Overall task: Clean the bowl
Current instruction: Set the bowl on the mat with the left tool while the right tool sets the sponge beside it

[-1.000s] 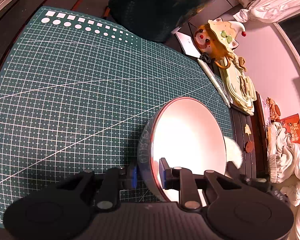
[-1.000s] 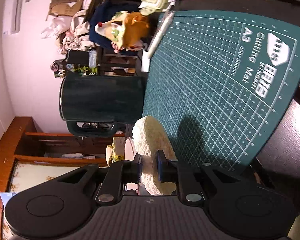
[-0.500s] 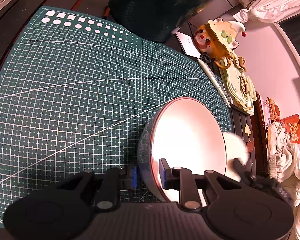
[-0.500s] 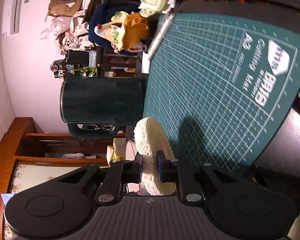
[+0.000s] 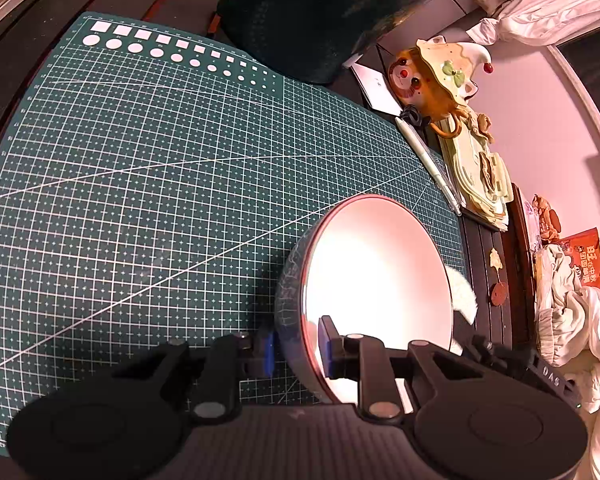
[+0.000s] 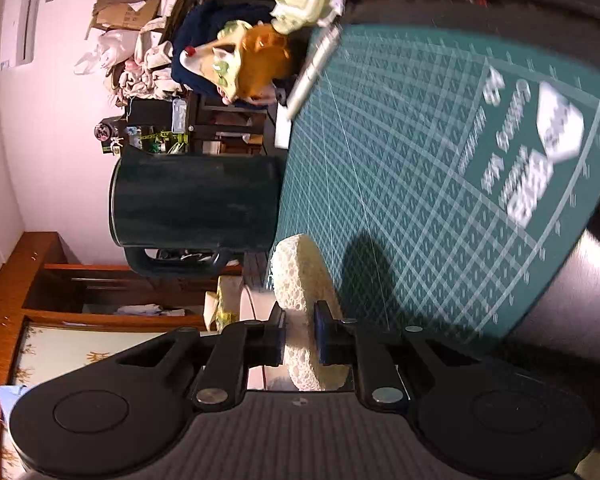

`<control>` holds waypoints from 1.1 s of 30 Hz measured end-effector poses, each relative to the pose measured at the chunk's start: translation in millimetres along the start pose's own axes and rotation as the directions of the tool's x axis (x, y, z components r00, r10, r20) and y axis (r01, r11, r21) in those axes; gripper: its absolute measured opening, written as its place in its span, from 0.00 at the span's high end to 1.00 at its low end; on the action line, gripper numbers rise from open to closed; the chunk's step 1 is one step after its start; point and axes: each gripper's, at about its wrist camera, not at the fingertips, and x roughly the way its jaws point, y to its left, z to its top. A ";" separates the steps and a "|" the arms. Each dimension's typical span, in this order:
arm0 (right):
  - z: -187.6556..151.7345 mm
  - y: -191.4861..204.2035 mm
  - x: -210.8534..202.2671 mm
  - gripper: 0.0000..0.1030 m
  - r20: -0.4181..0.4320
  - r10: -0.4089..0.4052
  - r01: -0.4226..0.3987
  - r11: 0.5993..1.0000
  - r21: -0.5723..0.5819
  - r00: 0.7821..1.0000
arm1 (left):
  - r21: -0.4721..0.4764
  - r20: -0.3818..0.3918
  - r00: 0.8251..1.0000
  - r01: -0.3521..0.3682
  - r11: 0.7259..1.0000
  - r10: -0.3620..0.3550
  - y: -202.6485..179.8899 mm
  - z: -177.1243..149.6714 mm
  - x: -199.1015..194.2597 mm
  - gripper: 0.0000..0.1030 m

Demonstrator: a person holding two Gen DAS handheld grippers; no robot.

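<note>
Bowl [image 5: 374,280] rim clamped in left tongs [image 5: 298,350], tilted on edge.

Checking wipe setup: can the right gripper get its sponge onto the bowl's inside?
Probably yes. The left gripper holds the bowl tilted, open face bare; the sponge in the right gripper sits beside its rim.

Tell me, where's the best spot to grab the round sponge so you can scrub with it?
Probably across its two flat faces, near the edge, coming in edge-on. The round sponge is a thin disc, so narrow fingers span its thickness easily. That is how the right gripper holds it, leaving most of the disc sticking out to rub the bowl.
</note>
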 end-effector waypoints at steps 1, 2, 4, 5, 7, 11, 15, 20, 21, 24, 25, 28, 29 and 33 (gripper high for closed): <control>2.7 4.5 -0.1 0.85 0.005 -0.021 0.021 0.999 -0.033 1.000 | 0.000 0.001 1.000 0.000 1.000 0.000 -0.1 0.0 0.0 0.80; 5.3 9.2 0.9 0.85 0.004 -0.053 0.053 0.996 -0.069 0.999 | 0.000 0.001 1.000 0.000 1.000 0.000 -0.2 -0.2 0.0 0.80; 8.7 17.6 3.0 0.86 0.002 -0.114 0.113 0.984 -0.140 0.993 | -0.002 0.001 1.000 -0.001 1.000 0.001 -0.2 -0.8 -0.1 0.80; 10.2 23.5 4.3 0.86 0.003 -0.149 0.147 0.971 -0.188 0.989 | -0.002 0.001 1.000 -0.001 1.000 0.001 -0.2 -0.9 -0.1 0.80; 12.5 35.5 7.0 0.86 0.007 -0.213 0.206 0.936 -0.285 0.977 | -0.002 0.001 1.000 -0.001 1.000 0.001 0.0 -1.0 -0.1 0.80; 12.9 52.5 12.2 0.82 0.032 -0.321 0.302 0.847 -0.438 0.947 | -0.003 0.002 1.000 -0.001 1.000 0.001 0.0 -1.5 -0.2 0.80; 11.8 63.4 18.4 0.75 0.080 -0.408 0.380 0.739 -0.556 0.909 | -0.016 -0.002 1.000 0.005 1.000 -0.005 1.0 -1.0 -0.1 0.79; 8.1 74.5 13.2 0.66 0.167 -0.469 0.458 0.619 -0.638 0.867 | -0.028 0.009 0.999 -0.041 0.999 0.042 -1.2 0.4 -6.1 0.73; 7.8 76.9 11.9 0.62 0.180 -0.474 0.468 0.606 -0.644 0.862 | 0.028 0.058 0.993 -0.101 0.995 0.099 -9.5 -1.5 -16.3 0.72; 2.4 87.8 2.9 0.57 0.212 -0.481 0.485 0.563 -0.670 0.851 | 0.103 0.143 0.980 -0.153 0.983 0.138 -25.1 -10.0 -38.8 0.69; -2.2 94.1 -1.1 0.52 0.226 -0.483 0.492 0.543 -0.680 0.846 | 0.114 0.157 0.978 -0.153 0.982 0.135 -28.2 -12.8 -44.0 0.65; -17.9 110.5 -8.9 0.39 0.242 -0.477 0.489 0.507 -0.710 0.845 | 0.151 0.192 0.975 -0.144 0.978 0.114 -38.4 -26.3 -60.4 0.53; -24.4 116.2 -10.9 0.37 0.236 -0.472 0.479 0.502 -0.720 0.850 | 0.166 0.199 0.973 -0.151 0.975 0.117 -41.7 -31.3 -63.1 0.50; -50.3 133.2 -16.5 0.16 0.232 -0.463 0.457 0.464 -0.759 0.855 | 0.168 0.200 0.971 -0.163 0.972 0.129 -51.3 -50.5 -70.1 0.40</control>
